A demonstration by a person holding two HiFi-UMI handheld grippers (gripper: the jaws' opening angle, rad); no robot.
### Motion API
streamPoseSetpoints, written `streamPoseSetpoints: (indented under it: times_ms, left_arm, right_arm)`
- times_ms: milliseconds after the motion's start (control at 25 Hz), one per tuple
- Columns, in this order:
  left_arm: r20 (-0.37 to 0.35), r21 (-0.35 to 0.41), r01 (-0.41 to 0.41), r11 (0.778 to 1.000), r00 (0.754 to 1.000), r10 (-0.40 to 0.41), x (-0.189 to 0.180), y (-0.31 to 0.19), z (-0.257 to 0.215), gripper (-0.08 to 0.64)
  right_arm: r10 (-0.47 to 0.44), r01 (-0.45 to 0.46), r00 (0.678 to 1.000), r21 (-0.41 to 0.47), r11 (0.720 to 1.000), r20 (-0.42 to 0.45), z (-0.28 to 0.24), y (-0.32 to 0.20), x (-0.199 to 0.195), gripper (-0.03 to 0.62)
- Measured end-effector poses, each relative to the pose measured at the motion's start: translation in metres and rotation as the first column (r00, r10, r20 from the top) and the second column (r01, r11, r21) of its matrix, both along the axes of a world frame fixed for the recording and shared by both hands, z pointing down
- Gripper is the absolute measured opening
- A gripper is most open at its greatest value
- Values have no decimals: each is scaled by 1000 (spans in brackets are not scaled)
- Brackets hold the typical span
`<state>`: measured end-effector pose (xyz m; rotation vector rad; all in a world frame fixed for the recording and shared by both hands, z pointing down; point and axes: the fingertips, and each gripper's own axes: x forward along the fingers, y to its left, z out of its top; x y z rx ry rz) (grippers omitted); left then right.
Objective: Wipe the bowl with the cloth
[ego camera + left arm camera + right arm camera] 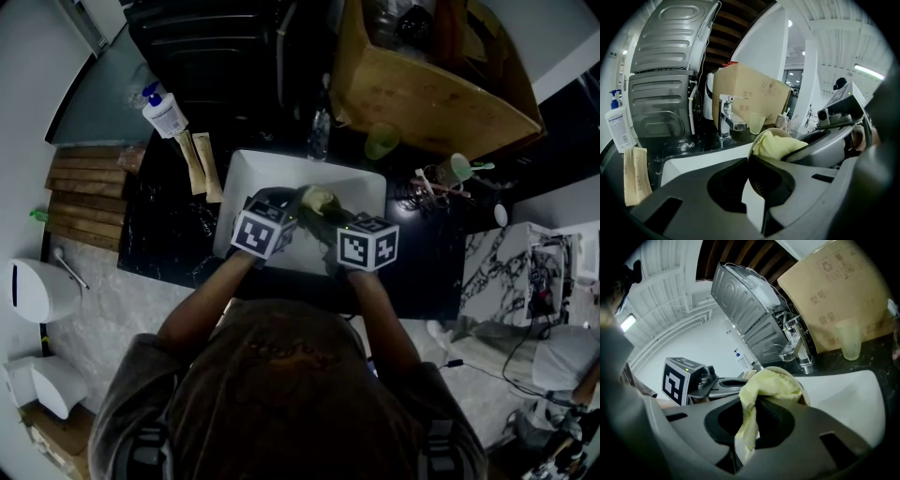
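My left gripper (749, 165) is clamped on the rim of the bowl (774, 131), one jaw inside and one outside. That stands the bowl nearly on edge, its open side turned right toward my other tool. My right gripper (754, 414) is closed on a bunch of the yellow cloth (768, 385), and the wad is pushed into the bowl's hollow with a loose tail hanging down between the jaws. I judge this grip lets one hand brace the bowl while the other rubs. The two tools meet over the middle of the white sink (246, 178), probably so drips fall there. I can't tell from here whether the bowl rests on the basin or hangs just above it. The faucet (725, 115) stands at the far edge, with a pale green cup (382, 142) to its right. The sink is set in a black marbled counter (178, 234). A pump soap bottle (164, 112) sits far left, wooden slats (84, 197) lie beyond the counter's left end, and a large cardboard box (422, 94) stands far right.
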<state>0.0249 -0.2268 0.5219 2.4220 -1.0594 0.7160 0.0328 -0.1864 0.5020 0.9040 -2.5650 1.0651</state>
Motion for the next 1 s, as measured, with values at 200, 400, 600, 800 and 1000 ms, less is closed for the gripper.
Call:
streamPoseSetpoints:
  times_ms: [200, 400, 600, 800, 1000]
  left_arm:
    - [6, 6, -5, 1000, 1000, 5, 1, -1, 0, 15]
    - [-20, -3, 1, 1000, 1000, -1, 2, 0, -1, 15]
    - [3, -7, 15, 1000, 1000, -15, -6, -4, 8, 15]
    - [-11, -7, 30, 1000, 999, -30, -8, -7, 2, 15]
    - [-26, -4, 54, 999, 998, -54, -14, -13, -5, 17]
  right_arm:
    - [28, -28, 999, 17, 999, 16, -6, -5, 3, 35]
    - [66, -66, 998, 28, 997, 21, -9, -10, 11, 34]
    - [81, -81, 997, 30, 996, 17, -9, -12, 16, 34]
    - [76, -76, 997, 19, 997, -1, -4, -8, 19, 34]
    - [72, -72, 997, -8, 997, -11, 6, -2, 20, 34]
